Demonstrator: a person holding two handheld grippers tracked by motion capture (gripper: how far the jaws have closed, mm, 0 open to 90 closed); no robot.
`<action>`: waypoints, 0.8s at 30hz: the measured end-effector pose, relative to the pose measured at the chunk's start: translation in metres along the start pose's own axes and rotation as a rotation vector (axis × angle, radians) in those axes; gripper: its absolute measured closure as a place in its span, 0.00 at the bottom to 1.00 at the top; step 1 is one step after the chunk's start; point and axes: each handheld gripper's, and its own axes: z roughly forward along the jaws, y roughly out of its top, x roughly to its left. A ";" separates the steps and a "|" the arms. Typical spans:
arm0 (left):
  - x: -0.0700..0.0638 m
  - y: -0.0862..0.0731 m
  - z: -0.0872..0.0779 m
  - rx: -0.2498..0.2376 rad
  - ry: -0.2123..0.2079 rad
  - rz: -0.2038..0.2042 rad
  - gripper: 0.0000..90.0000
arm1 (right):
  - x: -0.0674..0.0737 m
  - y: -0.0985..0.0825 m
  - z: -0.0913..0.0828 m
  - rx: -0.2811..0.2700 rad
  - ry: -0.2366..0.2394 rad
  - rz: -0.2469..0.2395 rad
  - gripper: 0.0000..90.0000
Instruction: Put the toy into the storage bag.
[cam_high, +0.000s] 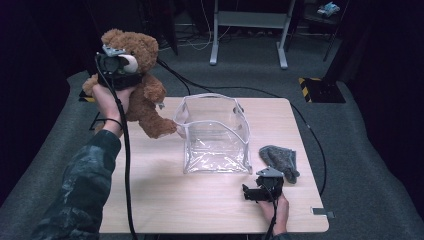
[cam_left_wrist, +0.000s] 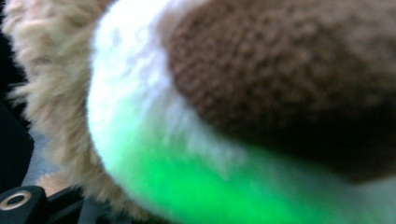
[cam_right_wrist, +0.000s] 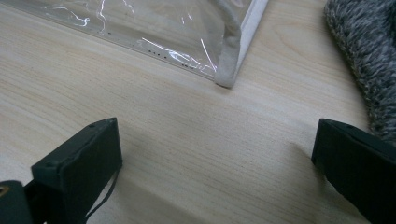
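At upper left, the left hand-held gripper (cam_high: 119, 64) is clamped on the teddy bear (cam_high: 142, 92) by its head, body hanging, held off the desk (cam_high: 150, 190); the clear bag (cam_high: 216, 134) sits open-topped to its lower right. Right hand-held gripper (cam_high: 255, 192) is farther, wide and empty.

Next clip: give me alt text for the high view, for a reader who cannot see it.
The left gripper holds a brown teddy bear by the head, in the air beside an open clear plastic bag on a wooden table. The right gripper rests open on the table by a grey knit cloth.
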 end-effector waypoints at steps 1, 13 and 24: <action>0.000 0.000 0.000 0.000 0.000 0.000 0.49 | 0.000 0.000 0.000 0.000 0.000 0.000 0.01; -0.013 0.040 -0.005 -0.056 0.013 0.005 0.49 | 0.000 0.000 0.000 0.001 0.001 -0.003 0.01; -0.046 0.057 0.009 -0.071 -0.041 0.013 0.48 | -0.001 0.000 -0.001 0.006 0.006 -0.014 0.01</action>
